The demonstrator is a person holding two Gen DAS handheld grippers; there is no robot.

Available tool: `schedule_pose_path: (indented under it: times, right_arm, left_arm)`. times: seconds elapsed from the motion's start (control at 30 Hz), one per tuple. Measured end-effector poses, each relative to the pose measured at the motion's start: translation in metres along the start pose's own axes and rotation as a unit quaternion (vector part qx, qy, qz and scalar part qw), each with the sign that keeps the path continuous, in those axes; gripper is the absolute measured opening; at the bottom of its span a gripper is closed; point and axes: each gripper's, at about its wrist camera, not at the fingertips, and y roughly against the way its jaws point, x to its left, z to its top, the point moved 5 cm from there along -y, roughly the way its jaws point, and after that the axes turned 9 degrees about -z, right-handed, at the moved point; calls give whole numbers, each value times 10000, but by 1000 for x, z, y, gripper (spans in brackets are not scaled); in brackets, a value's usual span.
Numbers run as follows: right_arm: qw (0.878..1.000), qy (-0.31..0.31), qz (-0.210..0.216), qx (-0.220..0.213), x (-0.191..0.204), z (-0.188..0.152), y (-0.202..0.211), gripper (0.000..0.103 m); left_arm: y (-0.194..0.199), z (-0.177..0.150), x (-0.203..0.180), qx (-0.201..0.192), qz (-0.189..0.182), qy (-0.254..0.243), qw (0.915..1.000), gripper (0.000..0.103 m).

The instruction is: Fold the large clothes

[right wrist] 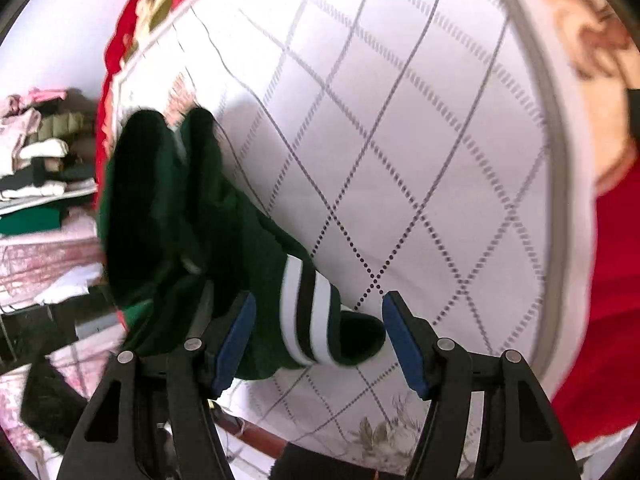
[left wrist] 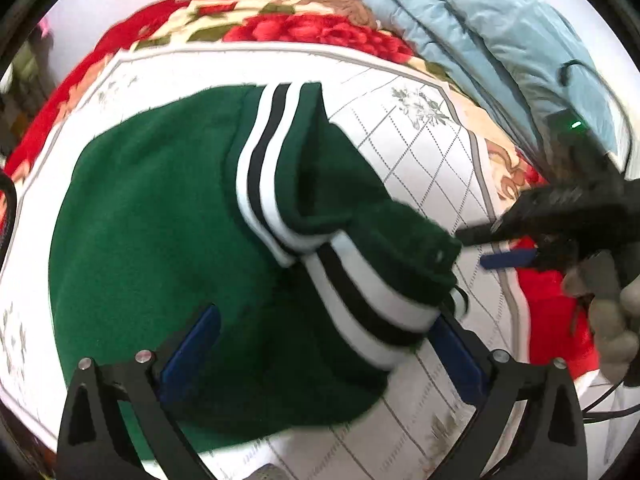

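Note:
A dark green sweater (left wrist: 152,216) with white and black stripes lies partly folded on a white quilted cloth (left wrist: 420,152). Its striped sleeve (left wrist: 372,304) lies across the body toward the right. My left gripper (left wrist: 324,344) is open, its blue pads either side of the sweater's lower part and the sleeve cuff. My right gripper (right wrist: 316,340) is open around the striped cuff (right wrist: 308,312), with the sweater (right wrist: 160,216) bunched to its left. It also shows in the left wrist view (left wrist: 496,248) at the right, just off the cuff's end.
A red floral blanket (left wrist: 312,32) lies under the white cloth (right wrist: 400,120). A light blue padded jacket (left wrist: 500,40) lies at the back right. A stack of folded clothes (right wrist: 40,160) sits at the left in the right wrist view.

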Motion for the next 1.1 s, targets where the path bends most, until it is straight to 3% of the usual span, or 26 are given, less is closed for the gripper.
schedule_pose_path:
  times: [0.13, 0.27, 0.37, 0.43, 0.47, 0.5, 0.53, 0.57, 0.67, 0.7, 0.77, 0.87, 0.93, 1.0, 1.1]
  right_arm:
    - [9978, 209, 602, -194, 33, -7, 35, 68]
    - [9872, 798, 1376, 104, 107, -11, 28, 68]
    - [9843, 1382, 1085, 185, 158, 4, -4, 73]
    - [9834, 1507, 863, 519, 176, 13, -36, 72]
    - [9815, 1555, 865, 705, 181, 13, -49, 61]
    - [9822, 1626, 623, 706, 180, 14, -55, 27]
    - [9838, 1636, 415, 606, 177, 17, -57, 10]
    - [9888, 1396, 297, 443, 164, 25, -52, 3]
    - [9984, 542, -61, 161, 118, 47, -45, 3]
    - [9989, 374, -245, 170, 106, 51, -47, 3]
    - [9987, 310, -255, 308, 97, 48, -50, 3]
    - [9989, 350, -112, 302, 104, 41, -36, 11]
    - [9986, 378, -1, 361, 105, 34, -23, 26]
    - [9985, 313, 155, 433, 101, 22, -11, 71]
    - [9966, 393, -1, 725, 85, -6, -18, 76]
  left_arm:
    - [30, -8, 20, -118, 144, 589, 9981, 103]
    - [53, -14, 59, -292, 886, 892, 9916, 103]
    - [52, -18, 89, -243, 1272, 1090, 9856, 103]
    - [48, -20, 108, -194, 1529, 1171, 9811, 103]
    - [46, -19, 115, -192, 1620, 1184, 9795, 103]
    - [43, -20, 121, -133, 1692, 1193, 9782, 103]
    - [39, -21, 127, -45, 1778, 1210, 9766, 103]
    - [34, -21, 133, 18, 1829, 1230, 9754, 103]
    - [18, -26, 149, 244, 1809, 1389, 9733, 103]
    - [14, -28, 152, 223, 1601, 1541, 9747, 103]
    - [12, -31, 154, 242, 1527, 1710, 9731, 103]
    - [12, -31, 150, 299, 1524, 1719, 9728, 103]
    - [16, -29, 146, 287, 1463, 1739, 9734, 103]
    - [21, -28, 140, 259, 1441, 1723, 9741, 103]
    - [27, -26, 132, 239, 1468, 1615, 9756, 103]
